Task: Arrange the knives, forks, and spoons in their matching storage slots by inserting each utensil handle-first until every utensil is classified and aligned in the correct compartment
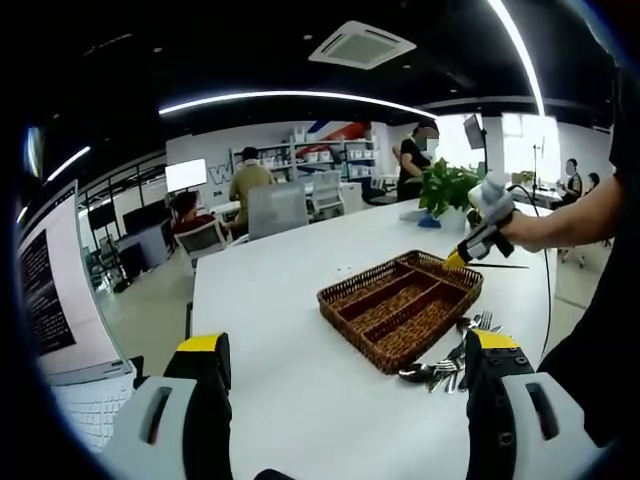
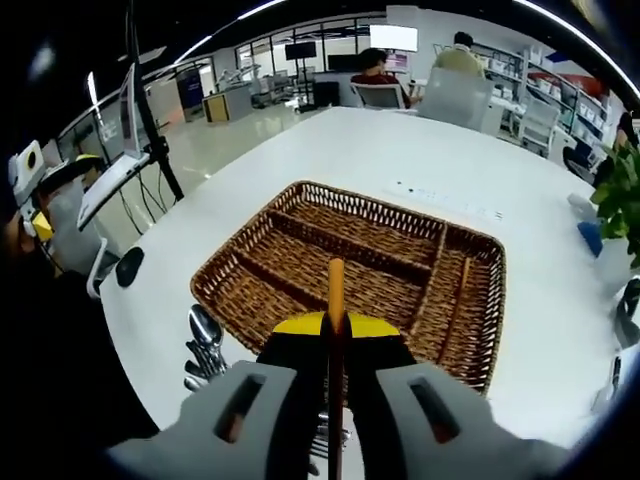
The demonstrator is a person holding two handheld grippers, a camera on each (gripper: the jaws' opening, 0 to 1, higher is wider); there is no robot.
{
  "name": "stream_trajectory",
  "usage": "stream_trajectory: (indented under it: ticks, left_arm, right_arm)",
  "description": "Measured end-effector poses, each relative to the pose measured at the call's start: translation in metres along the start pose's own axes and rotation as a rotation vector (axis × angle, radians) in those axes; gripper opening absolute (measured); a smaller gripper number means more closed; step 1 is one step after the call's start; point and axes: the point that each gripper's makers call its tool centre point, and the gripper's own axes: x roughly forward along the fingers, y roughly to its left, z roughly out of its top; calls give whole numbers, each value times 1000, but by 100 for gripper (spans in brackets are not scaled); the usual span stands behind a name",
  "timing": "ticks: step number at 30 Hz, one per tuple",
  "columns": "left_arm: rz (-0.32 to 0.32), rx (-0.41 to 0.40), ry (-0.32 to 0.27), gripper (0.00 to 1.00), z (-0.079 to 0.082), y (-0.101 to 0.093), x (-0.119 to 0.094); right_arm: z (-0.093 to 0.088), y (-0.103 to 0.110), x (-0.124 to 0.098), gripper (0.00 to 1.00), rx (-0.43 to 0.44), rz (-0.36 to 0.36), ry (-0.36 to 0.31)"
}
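A brown wicker tray (image 2: pixel 300 200) (image 1: pixel 345 292) with several slots lies on the white table (image 2: pixel 400 150). My right gripper (image 2: pixel 336 325) is shut on a utensil, and its wooden handle (image 2: pixel 336 285) points forward over the tray's middle slots. What kind of utensil it is stays hidden. From the left gripper view, the right gripper (image 1: pixel 462 258) hovers above the tray's far corner. My left gripper (image 1: pixel 350 345) is open and holds nothing, well short of the tray. A pile of metal utensils (image 2: pixel 205 345) (image 1: pixel 450 362) lies beside the tray.
A potted plant (image 1: pixel 450 185) stands beyond the tray. A laptop (image 1: pixel 60 300) and a black mouse (image 2: pixel 128 266) sit near the table's edge. Chairs and several people are at desks further back.
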Motion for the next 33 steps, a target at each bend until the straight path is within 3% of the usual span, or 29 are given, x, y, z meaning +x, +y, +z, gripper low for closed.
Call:
stream_trajectory:
  ticks: [8,18,33]
  left_arm:
    - [-8,2,-2,99,1,-1,2]
    - [-18,4,2,99,1,-1,6]
    - [-28,4,4,99,3,-1,10]
  right_arm:
    - [-1,-47,-14,4,136,-95,-19]
    - [0,-87,-30,4,281,-175,-56]
    - [5,-105,-28,4,345,-197,-72]
